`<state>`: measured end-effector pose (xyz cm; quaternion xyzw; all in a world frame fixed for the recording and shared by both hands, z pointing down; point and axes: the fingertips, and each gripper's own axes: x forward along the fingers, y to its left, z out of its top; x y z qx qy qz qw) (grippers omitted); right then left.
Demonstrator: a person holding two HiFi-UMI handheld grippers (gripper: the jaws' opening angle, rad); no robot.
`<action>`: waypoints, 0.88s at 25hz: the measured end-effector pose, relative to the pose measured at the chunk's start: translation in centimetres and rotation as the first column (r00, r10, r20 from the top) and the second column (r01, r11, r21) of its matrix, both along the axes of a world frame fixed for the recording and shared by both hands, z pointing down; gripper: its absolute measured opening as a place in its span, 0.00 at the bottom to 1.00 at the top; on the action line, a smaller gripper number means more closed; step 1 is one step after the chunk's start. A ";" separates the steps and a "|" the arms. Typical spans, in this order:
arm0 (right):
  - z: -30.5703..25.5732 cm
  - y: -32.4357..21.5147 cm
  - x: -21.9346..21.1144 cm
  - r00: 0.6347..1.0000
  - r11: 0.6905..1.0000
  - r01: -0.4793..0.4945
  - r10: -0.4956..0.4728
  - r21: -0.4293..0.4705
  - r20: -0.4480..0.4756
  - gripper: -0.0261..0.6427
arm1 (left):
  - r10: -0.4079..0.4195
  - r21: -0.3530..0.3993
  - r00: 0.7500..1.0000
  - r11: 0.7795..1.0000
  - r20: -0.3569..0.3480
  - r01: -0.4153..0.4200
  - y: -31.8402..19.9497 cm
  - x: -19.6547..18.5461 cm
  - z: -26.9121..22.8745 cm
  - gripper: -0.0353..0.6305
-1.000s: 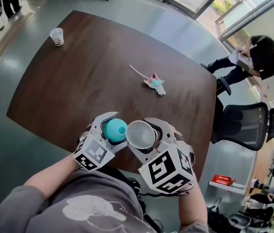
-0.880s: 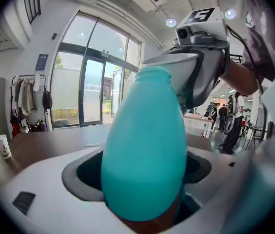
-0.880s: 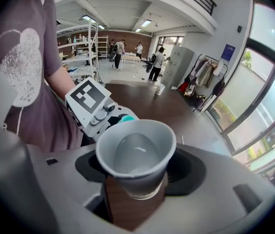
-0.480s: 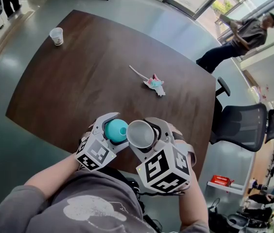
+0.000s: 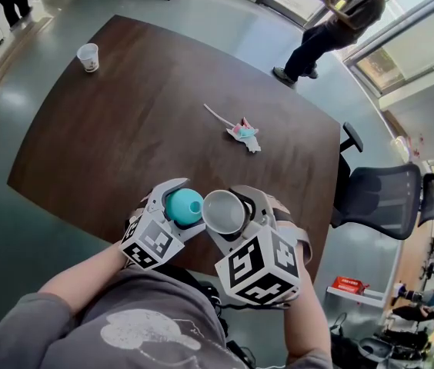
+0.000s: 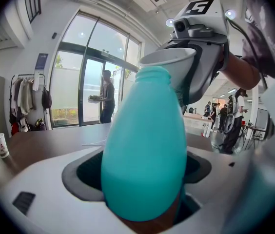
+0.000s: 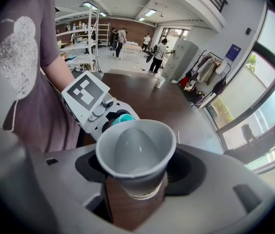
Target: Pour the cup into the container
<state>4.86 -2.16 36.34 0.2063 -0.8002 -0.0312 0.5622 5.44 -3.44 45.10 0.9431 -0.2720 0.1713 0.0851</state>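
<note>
My left gripper (image 5: pixel 180 200) is shut on a teal bottle (image 5: pixel 182 206), which stands upright with its open mouth up over the table's near edge. Just to its right, my right gripper (image 5: pixel 228 211) is shut on a grey paper cup (image 5: pixel 224 212), squeezed slightly oval. In the left gripper view the cup (image 6: pixel 169 65) leans toward the bottle (image 6: pixel 145 145), its rim right beside the mouth. In the right gripper view the cup (image 7: pixel 135 152) looks bare inside, and the bottle's mouth (image 7: pixel 120 119) shows just beyond its rim.
On the dark brown table (image 5: pixel 125 129), a second paper cup (image 5: pixel 88 56) stands at the far left corner and a crumpled wrapper (image 5: pixel 245 132) lies mid-table. A black office chair (image 5: pixel 378 194) stands off the right edge. A person (image 5: pixel 332 18) walks by the windows.
The right gripper has tipped slightly with the cup; both hands stay where they were. The person in the background has walked leftward along the windows.
</note>
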 end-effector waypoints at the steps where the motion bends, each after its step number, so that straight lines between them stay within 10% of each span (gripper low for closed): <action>1: 0.0 0.0 0.0 1.000 1.000 0.000 0.000 0.002 -0.005 0.47 | 0.002 -0.001 1.000 1.000 0.000 -0.002 0.0 0.0 0.1 0.70; 22: 0.4 -0.9 0.2 0.995 1.000 -0.005 0.005 0.002 -0.103 0.47 | 0.021 -0.008 1.000 1.000 -0.002 -0.021 -0.6 0.3 0.4 0.70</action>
